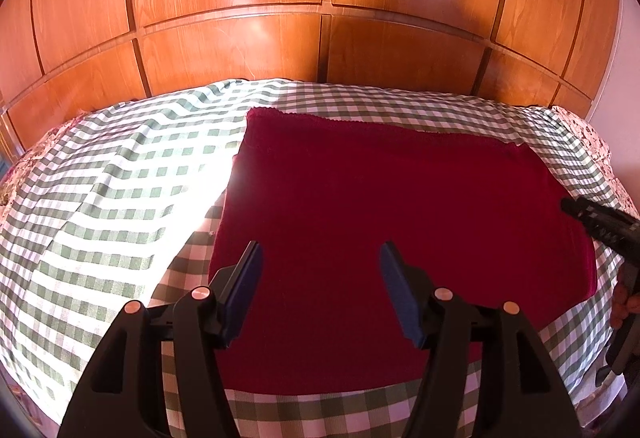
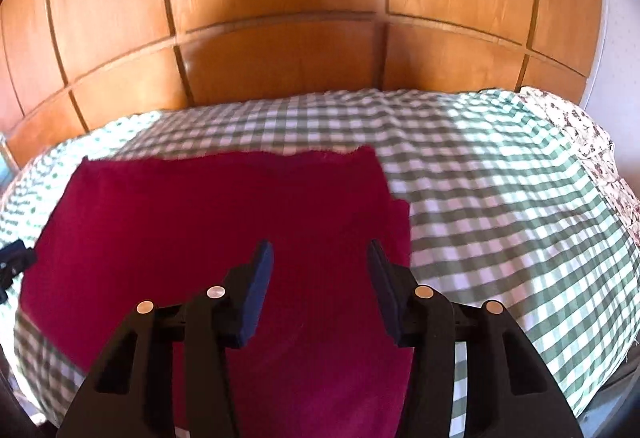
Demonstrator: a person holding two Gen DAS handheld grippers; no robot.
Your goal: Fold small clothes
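Dark red terry-looking cloth, probably a small towel or something like it, is lying flat on the green-and-white checked bedcover, right in the middle of the bed with the wooden panelling behind it. It's looking like it's already doubled over once: in the right wrist view there's a stepped edge on its right side where one layer is sitting a bit short of the other.

Both grippers are hanging above it and holding nothing. The left gripper is hovering over the near-left part of the cloth with its fingers well apart, only red fabric showing in the gap. The right gripper is doing the same over the near-right part, fingers apart, nothing pinched. From the left view you can also see the right one poking in at the far right edge.

Handling-wise I'm guessing this is light, floppy and totally limp, so it's going to sag and drag the moment you lift it. Not slippery though; that fuzzy pile should be giving the pads plenty to bite on. Nothing fragile either. I'd be going for the two near corners, one per gripper, pinching through both layers right at the edge so the layers aren't sliding apart, then carrying them over to the far edge.
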